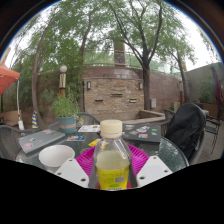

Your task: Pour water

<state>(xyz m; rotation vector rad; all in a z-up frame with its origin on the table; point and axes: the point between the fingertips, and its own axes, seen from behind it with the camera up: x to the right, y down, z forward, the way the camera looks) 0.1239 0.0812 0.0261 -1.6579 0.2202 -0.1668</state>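
Observation:
A clear plastic bottle (112, 160) with a white cap and a yellow label stands upright between my fingers. My gripper (112, 168) is shut on the bottle, with the pink pads (88, 158) pressing on both of its sides. The bottle's base is hidden below the fingers. A white cup (56, 156) sits on the round glass table (172, 152), just to the left of my left finger and apart from it.
Patterned mats (40, 138) and small items lie farther back on the table. A black bag (186, 128) rests on a chair at the right. Beyond the table are a potted plant (66, 108), a brick wall (115, 95) and trees.

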